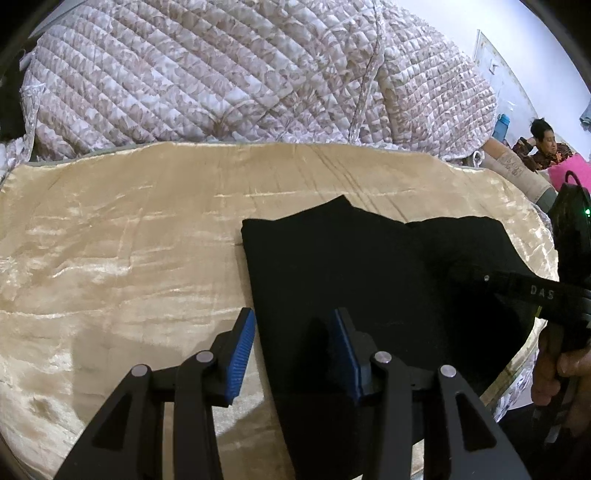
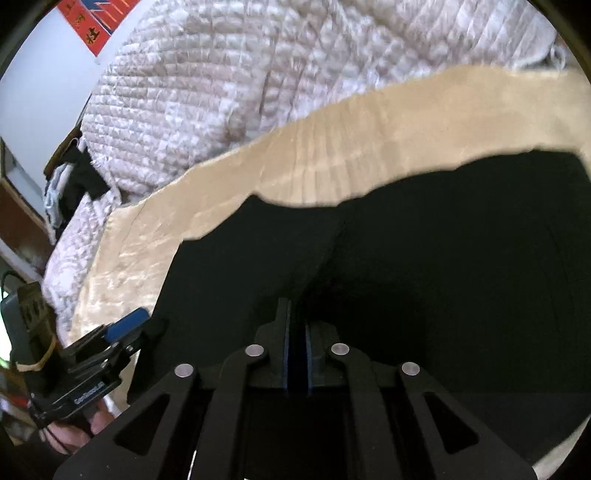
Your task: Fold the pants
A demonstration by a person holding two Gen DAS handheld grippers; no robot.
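Black pants [image 1: 369,266] lie folded on a beige velvet cloth [image 1: 129,240]. My left gripper [image 1: 294,314] is open at their left edge: one blue pad stands over the beige cloth, the other over the black fabric, and neither presses on it. In the right wrist view the pants [image 2: 443,240] fill the lower right. My right gripper [image 2: 295,314] has its pads nearly together, and a ridge of black fabric rises to them, so it is shut on the pants. In the left wrist view the right gripper's fingers [image 1: 517,286] reach in over the pants' right side.
A quilted floral blanket [image 1: 221,74] is heaped behind the beige cloth. A person [image 1: 546,147] sits at the far right, near a blue bottle [image 1: 502,127]. The cloth's rounded front edge [image 1: 524,350] falls away at the lower right. A red poster [image 2: 92,22] hangs on the wall.
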